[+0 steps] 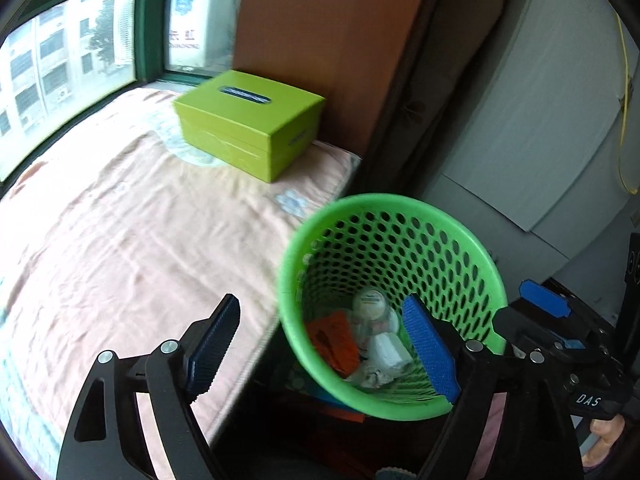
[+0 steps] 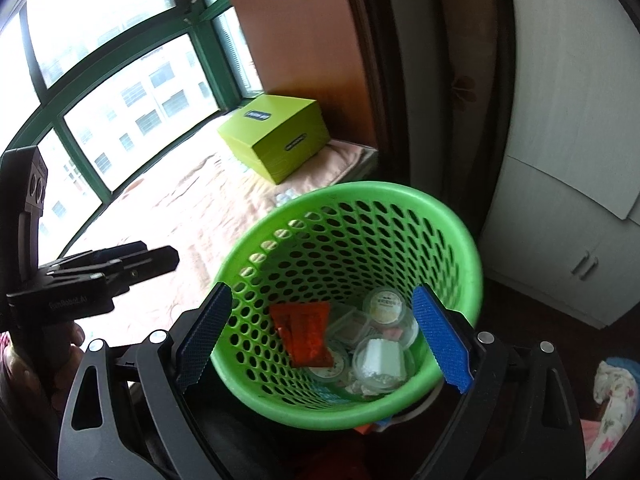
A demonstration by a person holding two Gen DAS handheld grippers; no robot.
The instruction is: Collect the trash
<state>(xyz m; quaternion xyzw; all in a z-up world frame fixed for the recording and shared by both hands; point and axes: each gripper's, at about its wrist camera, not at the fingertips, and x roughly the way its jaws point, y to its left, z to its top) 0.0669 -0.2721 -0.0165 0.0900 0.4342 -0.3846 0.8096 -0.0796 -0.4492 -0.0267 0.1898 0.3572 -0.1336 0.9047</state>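
Beside the bed's edge stands a green perforated wastebasket (image 2: 448,220), its mouth tilted toward both cameras. Down at its bottom lie an orange wrapper (image 2: 306,332), several clear round lidded cups (image 2: 386,306) and a crumpled white tissue (image 1: 388,350); one cup holds a white block (image 2: 380,354). The right claw (image 2: 324,336) is spread wide with its blue pads (image 2: 442,338) apart, hanging just above the near rim of the basket and gripping nothing; through the gap between its fingers the trash shows. The left claw (image 1: 318,346) is likewise apart and empty, one dark pad (image 1: 214,340) over the bed and the blue one in front of the basket's rim. In the right wrist view the left claw appears at the left side, well clear of the basket, above the peach blanket (image 1: 120,248) that covers the bed. Farther back on that blanket a lime-green tissue box (image 1: 256,124) sits near the window (image 1: 60,64) and beside a brown wooden panel (image 1: 320,32). White cabinet doors (image 2: 568,240) stand to the right of the basket.
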